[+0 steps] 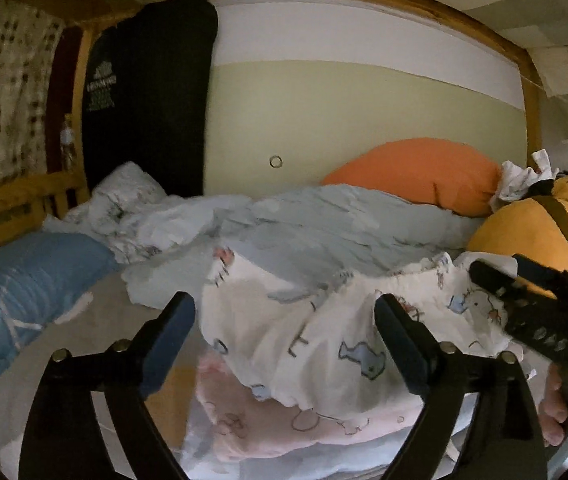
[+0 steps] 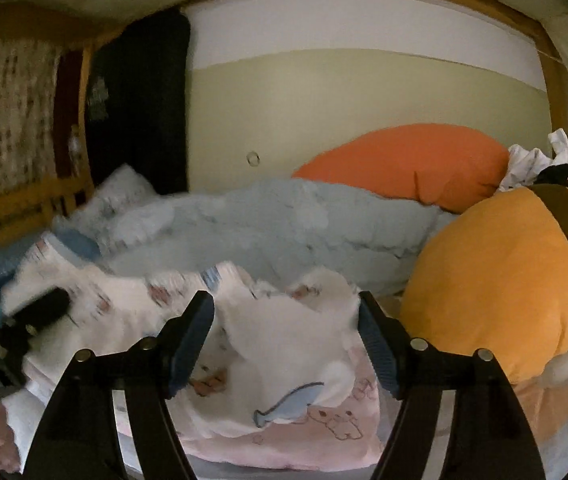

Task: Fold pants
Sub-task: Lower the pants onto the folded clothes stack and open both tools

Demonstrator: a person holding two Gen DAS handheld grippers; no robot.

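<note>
Both wrist views low, close over the bed, facing the wall, sharing the orange pillow (image 1: 416,172) (image 2: 408,160)

The pants (image 1: 324,328) are white with little blue fish and cartoon animal prints, lying on something pale pink (image 2: 324,436) with outlined bear doodles. Behind the pants there's a light grey-blue duvet (image 1: 324,224), then a plain orange pillow (image 1: 416,172), and next to that pillow a yellow-orange plush (image 2: 496,280) with dark brown stripes. Both tools are black with blue pads (image 2: 191,344), and the wall (image 1: 364,120) behind the pillow is pale green under a white band.
</note>
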